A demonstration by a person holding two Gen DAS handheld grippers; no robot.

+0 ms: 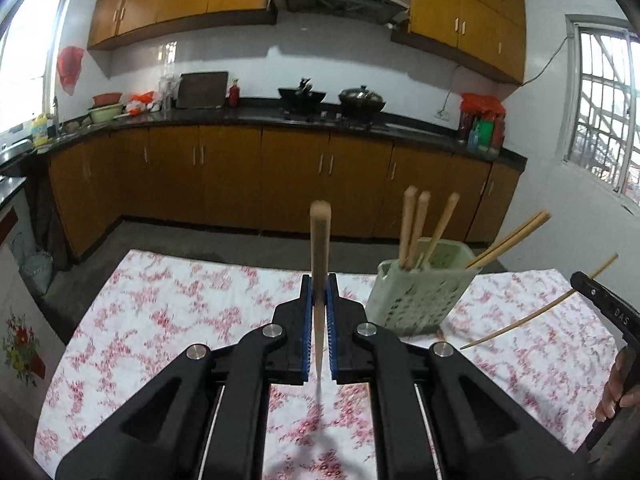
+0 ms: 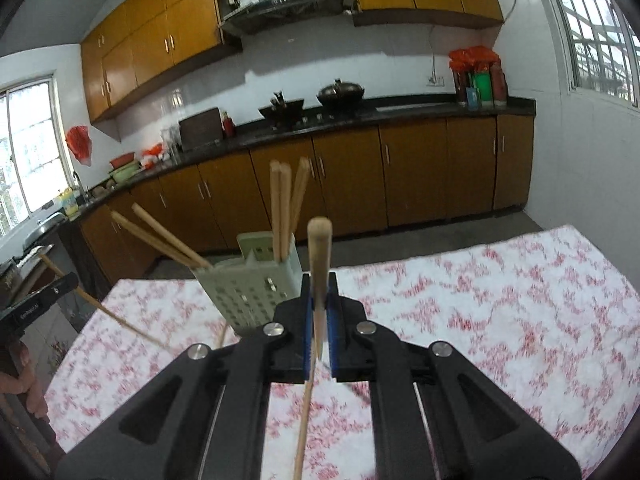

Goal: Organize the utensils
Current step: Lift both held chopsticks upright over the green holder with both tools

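Note:
My left gripper [image 1: 319,286] is shut on a wooden chopstick [image 1: 320,248] that stands upright between its blue pads, above the table. My right gripper [image 2: 319,286] is shut on another wooden chopstick [image 2: 319,256], also upright. A pale green perforated utensil holder [image 1: 416,292] stands on the table right of the left gripper, with several chopsticks [image 1: 416,228] in it. In the right wrist view the holder [image 2: 256,284] is just left of the gripper. The right gripper [image 1: 588,286] shows at the right edge of the left wrist view with its chopstick [image 1: 532,316]; the left gripper [image 2: 52,294] shows at the left edge of the right wrist view.
The table [image 1: 160,320] has a white cloth with red flowers. Behind it run a dark kitchen counter [image 1: 256,114] with woks, brown cabinets [image 1: 232,176] and a window [image 1: 604,112] at the right. A loose chopstick [image 2: 304,420] lies under the right gripper.

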